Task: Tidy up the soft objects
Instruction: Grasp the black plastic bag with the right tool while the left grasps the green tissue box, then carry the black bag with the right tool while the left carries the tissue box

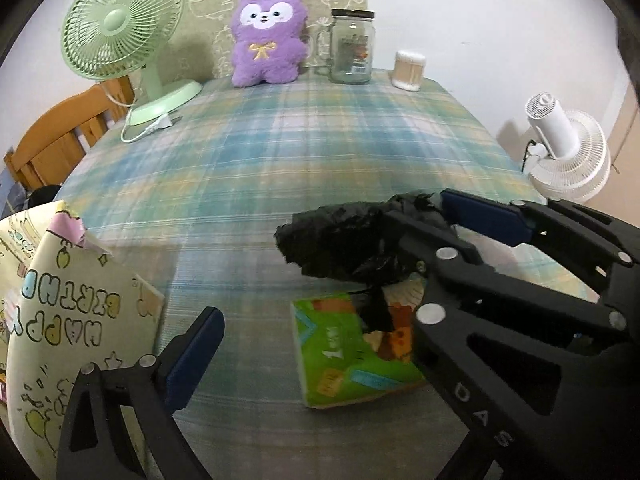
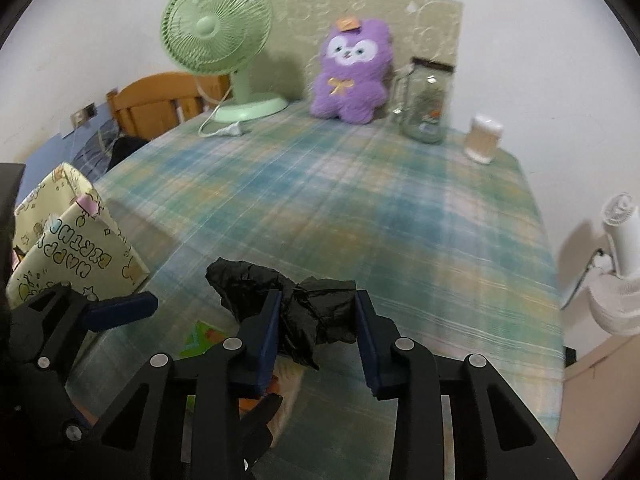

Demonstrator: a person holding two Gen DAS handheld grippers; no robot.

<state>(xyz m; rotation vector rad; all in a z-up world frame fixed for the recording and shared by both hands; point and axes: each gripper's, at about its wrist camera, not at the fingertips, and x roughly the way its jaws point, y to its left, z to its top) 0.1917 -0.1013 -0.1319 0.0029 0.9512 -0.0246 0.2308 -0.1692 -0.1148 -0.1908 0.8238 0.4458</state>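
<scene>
My right gripper [image 2: 316, 326] is shut on a crumpled black plastic bag [image 2: 296, 308] and holds it above the table near the front. The same gripper shows in the left wrist view [image 1: 416, 216], with the bag [image 1: 340, 240] hanging over a green tissue pack [image 1: 348, 352] that lies on the checked cloth. My left gripper is open and empty; one blue-padded finger [image 1: 192, 356] shows at the lower left, and it also shows in the right wrist view [image 2: 120, 308]. A purple plush toy [image 1: 266, 36] sits upright at the back.
A yellow "Happy Birthday" gift bag [image 1: 68, 320] stands open at the front left. At the back are a green fan [image 1: 124, 32], a glass jar [image 1: 352, 46] and a cotton-swab tub [image 1: 408, 70]. A white fan [image 1: 568, 148] stands off the table's right edge.
</scene>
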